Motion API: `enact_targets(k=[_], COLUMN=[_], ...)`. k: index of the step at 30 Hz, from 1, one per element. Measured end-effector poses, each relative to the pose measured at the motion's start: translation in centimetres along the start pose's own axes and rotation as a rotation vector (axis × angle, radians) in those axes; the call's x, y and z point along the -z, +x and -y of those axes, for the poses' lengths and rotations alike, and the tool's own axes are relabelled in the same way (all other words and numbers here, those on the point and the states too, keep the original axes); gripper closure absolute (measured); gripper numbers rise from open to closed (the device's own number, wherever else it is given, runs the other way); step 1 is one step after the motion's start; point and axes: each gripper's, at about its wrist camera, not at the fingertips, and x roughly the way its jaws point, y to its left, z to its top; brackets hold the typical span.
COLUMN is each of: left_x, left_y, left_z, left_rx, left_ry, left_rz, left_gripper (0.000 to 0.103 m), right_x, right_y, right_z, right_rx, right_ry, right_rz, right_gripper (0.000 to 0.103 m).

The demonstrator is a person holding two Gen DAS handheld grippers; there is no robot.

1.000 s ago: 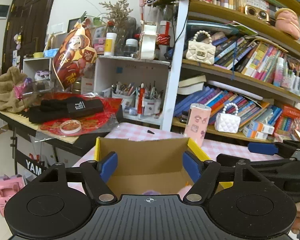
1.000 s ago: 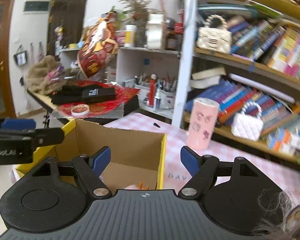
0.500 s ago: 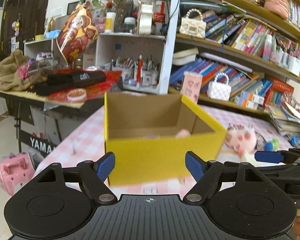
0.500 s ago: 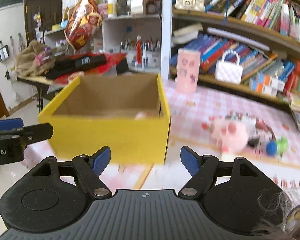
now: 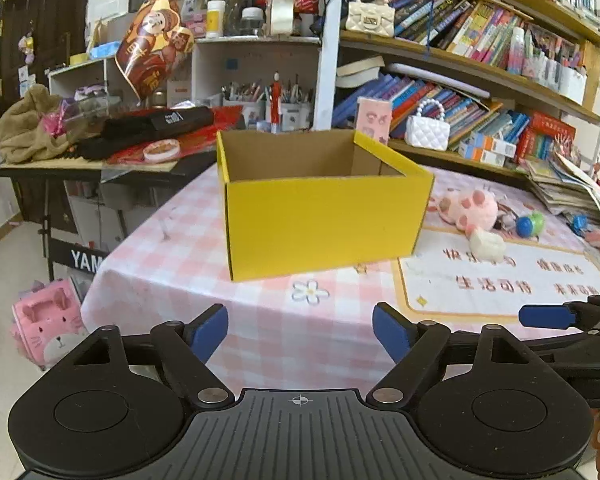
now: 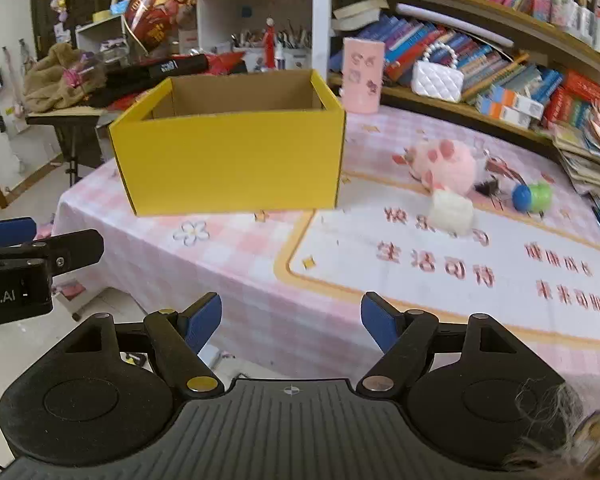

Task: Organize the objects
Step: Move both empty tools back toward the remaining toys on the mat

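Box [image 5: 324, 220]: yellow card, open top, upright near the table's left edge, toward its far side. Contents hidden from this low angle.

Loose toys, right of the box on the table [image 5: 172, 276]:
- Pink plush [image 6: 446, 164], nearest the box, just clear of its right wall.
- White block [image 6: 450, 210], just in front of the plush, touching or nearly so.
- Blue-and-green ball [image 6: 534, 196], further right, beside a small dark item too blurred to name.
- Pink canister [image 6: 362, 76], upright behind the box's far right corner, close to the shelf edge.

Left gripper [image 5: 300, 332]: over the table's near edge, in front of the box; jaws opening, nothing between them.

Right gripper [image 6: 291, 322]: over the near edge, a little right of the left; jaws parted and steady, empty.

Step in hand, as judged: picking the next toy for the box.
- The right gripper is better placed for the white block or plush.
- Take the block first: it lies in front and clears the way to the plush.
- Straddle it squarely, both pads low on its sides, before closing.
- The plush is soft; grip its bulk, not a paw.
- Lift clear of the box's rim before releasing.
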Motion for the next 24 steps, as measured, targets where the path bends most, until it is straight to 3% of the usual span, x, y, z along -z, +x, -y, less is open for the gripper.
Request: enact_targets(k=[6,24], left_x=[1.4,2.4], left_y=[-0.4,-0.2], left_z=[1.1,5.3], left_rx=[0.040,0.197], left_ry=[0.045,0.153], left_rz=[-0.033,-0.068], left_gripper=[0.013,0.012], right_x=[1.8,5.3], right_y=[-1.4,-4.0], right_z=[-0.1,3.8], right_rx=[0.054,0.239], right_ry=[0.003,0.147], right_rz=[-0.011,-0.064], right_gripper=[0.022,0.019])
